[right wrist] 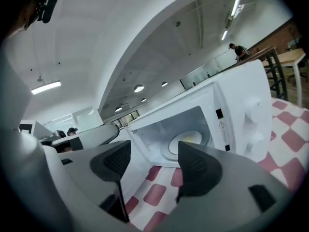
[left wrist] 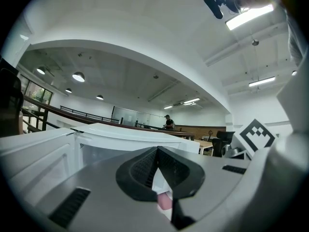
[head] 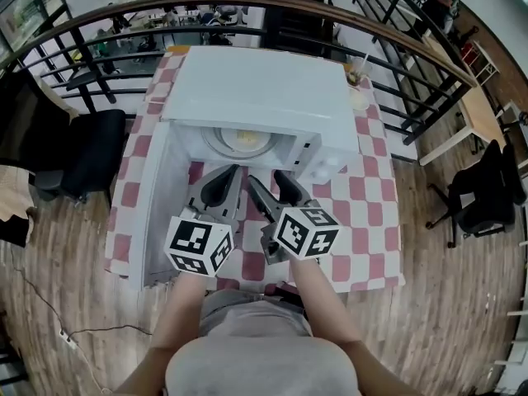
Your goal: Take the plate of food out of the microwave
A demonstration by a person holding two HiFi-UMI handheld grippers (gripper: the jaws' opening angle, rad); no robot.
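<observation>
Sitting on the turntable inside the white microwave (head: 264, 89), the plate of food (head: 239, 141) shows pale yellow through the open front, with the door (head: 153, 213) swung out to the left. Both grippers hover side by side just in front of the opening, above the red-and-white checked tablecloth (head: 371, 213). The left gripper (left wrist: 157, 153) has its jaws pressed together at the tips, gripping nothing. The right gripper (right wrist: 154, 166) stands spread wide and empty, the plate framed between its jaws farther back.
</observation>
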